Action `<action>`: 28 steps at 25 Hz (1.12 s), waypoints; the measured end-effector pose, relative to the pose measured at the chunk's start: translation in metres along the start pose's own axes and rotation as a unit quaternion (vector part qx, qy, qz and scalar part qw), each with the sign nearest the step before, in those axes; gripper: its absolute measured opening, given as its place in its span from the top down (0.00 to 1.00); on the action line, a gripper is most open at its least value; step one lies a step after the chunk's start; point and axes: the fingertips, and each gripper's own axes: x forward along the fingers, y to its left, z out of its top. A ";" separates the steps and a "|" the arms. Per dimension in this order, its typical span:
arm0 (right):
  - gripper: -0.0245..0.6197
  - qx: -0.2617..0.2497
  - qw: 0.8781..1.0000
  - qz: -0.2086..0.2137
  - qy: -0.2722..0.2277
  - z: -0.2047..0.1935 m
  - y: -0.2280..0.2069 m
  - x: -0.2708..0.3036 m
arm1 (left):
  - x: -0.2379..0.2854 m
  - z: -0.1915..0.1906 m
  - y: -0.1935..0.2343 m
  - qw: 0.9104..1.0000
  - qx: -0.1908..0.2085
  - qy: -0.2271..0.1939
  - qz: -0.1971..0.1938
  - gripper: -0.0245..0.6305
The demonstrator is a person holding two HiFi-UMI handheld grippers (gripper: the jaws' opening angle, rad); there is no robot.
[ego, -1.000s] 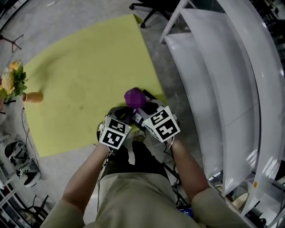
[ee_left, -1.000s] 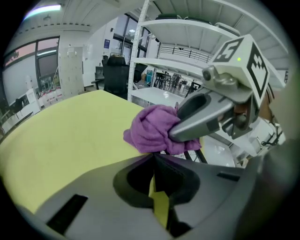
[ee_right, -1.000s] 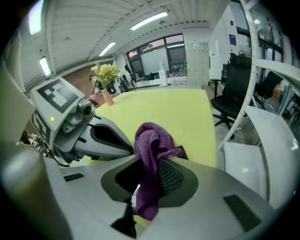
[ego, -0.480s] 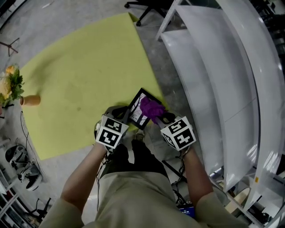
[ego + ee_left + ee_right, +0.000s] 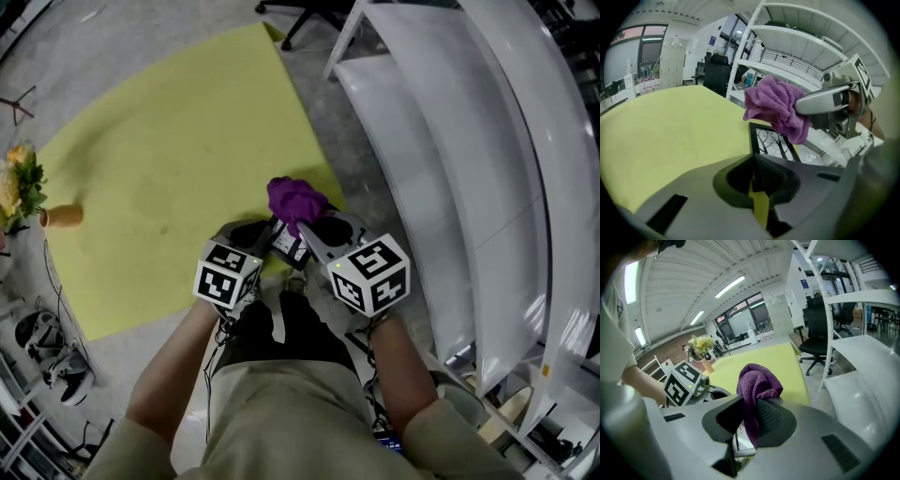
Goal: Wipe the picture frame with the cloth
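My left gripper (image 5: 251,234) is shut on the lower edge of a black picture frame (image 5: 772,140) with a tree print, holding it tilted above the near right corner of the yellow table (image 5: 169,159). In the head view the frame (image 5: 286,244) shows only as a sliver between the two grippers. A crumpled purple cloth (image 5: 295,200) is pinched in my right gripper (image 5: 317,225), which is shut on it. The cloth (image 5: 777,110) lies against the frame's upper right part and hides it. In the right gripper view the cloth (image 5: 757,383) fills the jaws of that gripper (image 5: 750,416).
White shelving (image 5: 450,159) runs along the right, close to my right arm. A vase of flowers (image 5: 19,187) stands at the table's far left edge. An office chair (image 5: 309,14) is beyond the table. Shoes (image 5: 47,347) lie on the floor at left.
The right gripper with the cloth swung right and down across the frame half a second ago, and has now come back up and left over it. The left gripper holds steady.
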 end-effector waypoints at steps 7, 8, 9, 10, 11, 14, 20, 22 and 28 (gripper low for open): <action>0.86 0.047 0.997 0.033 0.043 -0.046 0.033 0.037 | -0.002 0.000 -0.001 1.000 0.019 -0.009 0.006 0.94; 0.86 0.045 0.997 0.029 0.047 -0.052 0.034 0.036 | -0.002 0.000 -0.001 1.000 0.021 -0.011 0.007 0.94; 0.86 0.042 0.997 0.027 0.052 -0.057 0.035 0.036 | -0.002 0.000 -0.001 1.000 0.022 -0.012 0.008 0.94; 0.86 0.040 0.997 0.028 0.060 -0.062 0.036 0.035 | -0.002 0.000 -0.001 1.000 0.023 -0.013 0.008 0.94; 0.86 0.036 0.996 0.030 0.070 -0.069 0.038 0.034 | -0.002 0.000 0.000 1.000 0.023 -0.013 0.009 0.94; 0.86 0.017 0.995 0.029 0.098 -0.087 0.040 0.029 | -0.003 -0.001 0.001 0.999 0.028 -0.012 0.013 0.94; 0.86 -0.001 0.991 0.010 0.135 -0.110 0.030 -0.001 | -0.001 0.000 0.000 0.999 0.038 -0.007 0.011 0.94; 0.86 -0.004 0.988 -0.014 0.153 -0.117 0.021 -0.012 | -0.001 0.000 0.001 0.999 0.042 -0.001 0.016 0.94; 0.87 0.021 0.985 -0.091 0.142 -0.111 -0.008 -0.052 | 0.000 -0.002 0.003 0.999 0.024 0.016 0.019 0.95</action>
